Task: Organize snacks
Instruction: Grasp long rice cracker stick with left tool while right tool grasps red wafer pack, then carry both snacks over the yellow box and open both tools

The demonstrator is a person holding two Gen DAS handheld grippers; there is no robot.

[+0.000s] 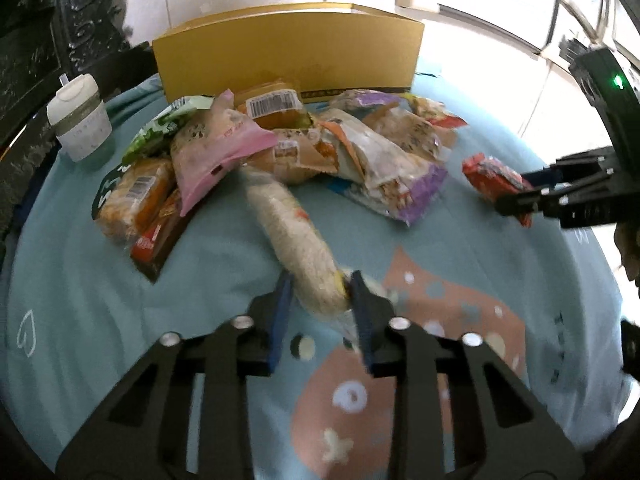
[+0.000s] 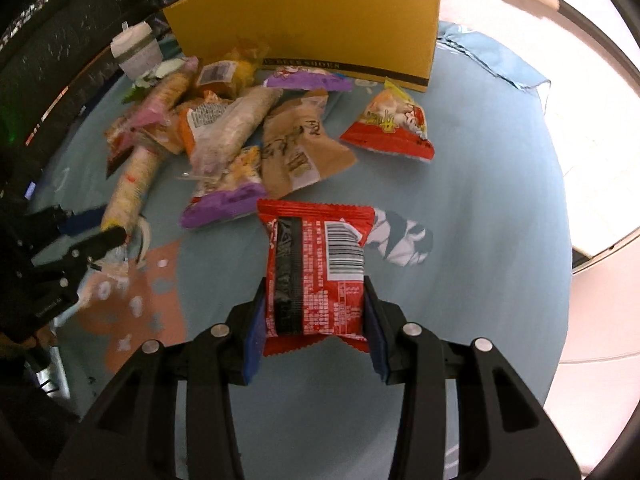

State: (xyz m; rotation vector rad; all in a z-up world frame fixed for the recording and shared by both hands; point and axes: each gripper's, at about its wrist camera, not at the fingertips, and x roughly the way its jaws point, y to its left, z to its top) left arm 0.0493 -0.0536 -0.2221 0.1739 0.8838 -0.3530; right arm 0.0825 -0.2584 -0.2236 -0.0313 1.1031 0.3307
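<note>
A round worktop (image 2: pixel 480 184) under a pale blue cloth is carrying a heap of snacks (image 1: pixel 304 140), with a yellow box (image 1: pixel 288 56) standing open behind the heap and tiled floor beyond. The left gripper (image 1: pixel 318 292) is pinching the near end of a long rice roll (image 1: pixel 292 232), its fingers (image 1: pixel 282 300) pressing on the pack from both sides; the roll's far end is lying against the heap. The right gripper (image 2: pixel 314 308) is clamping a red packet (image 2: pixel 316 268) by its lower half, barcode side up, apart from the other packs.

Both pickups are looking done, so the step in hand is probably carrying the two packs to the box. That move is calling for a lift clear of the heap, which is lying right in front of the box wall, then a release over the top edge. The long roll may be snagging the pink pack (image 1: pixel 216 148) or dragging neighbours as it comes away.

A lidded cup (image 1: pixel 80 120) is standing left of the box, near enough to be knocked. Another red bag (image 2: pixel 392 128) is lying alone to the right.
</note>
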